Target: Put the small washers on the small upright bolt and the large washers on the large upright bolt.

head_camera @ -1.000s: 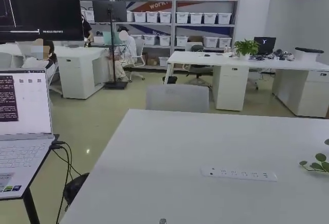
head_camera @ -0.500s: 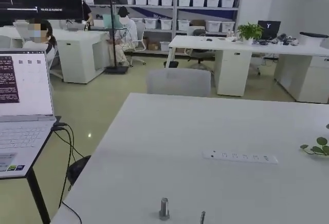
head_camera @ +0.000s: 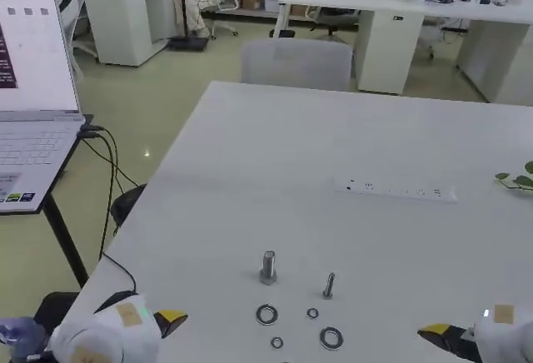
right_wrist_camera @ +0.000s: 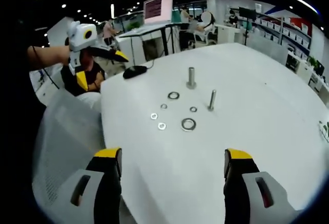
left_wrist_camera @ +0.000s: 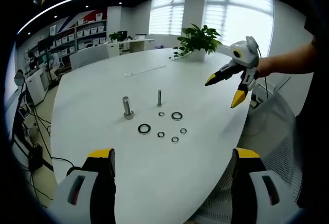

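Head view: large bolt (head_camera: 268, 267) and small bolt (head_camera: 329, 285) both stand upright on the white bench (head_camera: 375, 130), near its front edge. The small bolt is right of the large one, and they are not touching. All washers lie flat on the bench just in front of the bolts, none threaded on yet.

Left gripper view: two large washers (left_wrist_camera: 144, 128) and four small washers (left_wrist_camera: 161, 134), loosely scattered and not touching each other.

Jaws of the left hand-held gripper (left_wrist_camera: 173, 154) are spread wide with nothing between them, at the bench's near edge, short of the washers. The right hand-held gripper (right_wrist_camera: 172, 154) is in the same state: spread, holding nothing, at the edge on the other side of the washers.

A power strip (head_camera: 396, 190) lies farther back on the bench, well apart from the bolts.
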